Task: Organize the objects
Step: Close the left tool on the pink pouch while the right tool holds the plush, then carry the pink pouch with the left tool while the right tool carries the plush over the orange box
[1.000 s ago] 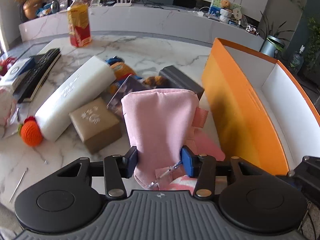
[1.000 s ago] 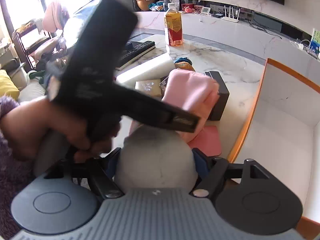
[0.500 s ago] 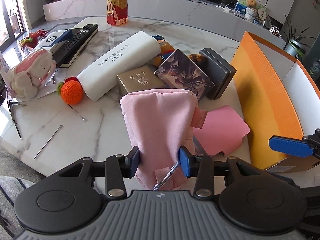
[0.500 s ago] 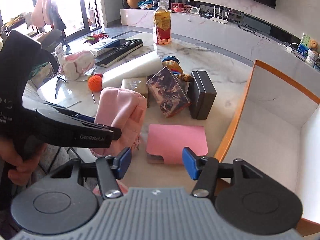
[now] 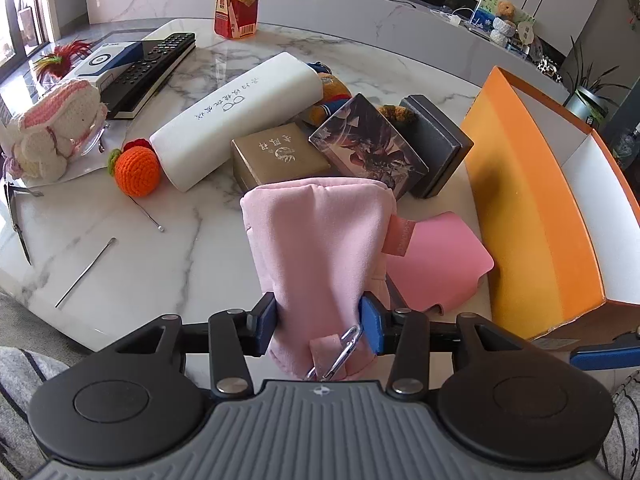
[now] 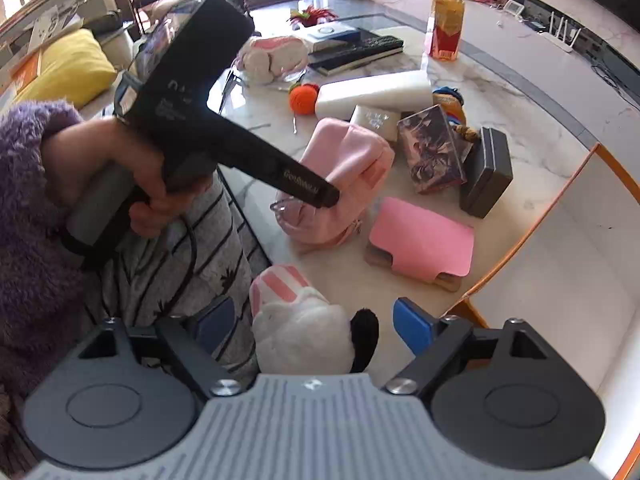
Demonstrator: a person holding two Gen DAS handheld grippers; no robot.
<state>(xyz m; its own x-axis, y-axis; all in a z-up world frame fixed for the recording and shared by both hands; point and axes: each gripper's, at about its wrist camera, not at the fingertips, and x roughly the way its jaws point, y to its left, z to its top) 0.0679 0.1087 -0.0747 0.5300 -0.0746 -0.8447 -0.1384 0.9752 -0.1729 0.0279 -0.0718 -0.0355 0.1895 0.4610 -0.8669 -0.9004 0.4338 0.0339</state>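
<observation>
Left hand-held gripper (image 5: 320, 326): clenched on the lower end of a pink fabric pouch (image 5: 320, 240); both blue pads are pressed into the cloth from either side.
Pink fabric pouch: held upright between the pads of the left hand-held gripper, its body rising ahead of them; a metal snap clip (image 5: 340, 350) hangs from a small loop at its base, just behind the pads. In the right wrist view the pouch (image 6: 348, 168) is seen at the tip of the left hand-held gripper, above the worktop.
Right hand-held gripper (image 6: 312, 326): released; its jaws have just been opening. A plush toy (image 6: 296, 328) with pink stripes and a black ear lies between the pads, with a clear gap to the right pad; contact at the left pad cannot be told.
Worktop (image 5: 180, 240): white marble; a flat pink case (image 5: 436, 264) lies just beside the pouch, to its right.
Orange box (image 5: 528, 208): open, white inside, standing at the right edge of the worktop, beyond the pink case.
Further items: a white oblong case (image 5: 240, 116), a gold box (image 5: 280, 156), an illustrated box (image 5: 368, 146) and a dark grey box (image 5: 436, 144) are grouped behind the pouch; a crocheted orange (image 5: 137, 170) lies to the left.
</observation>
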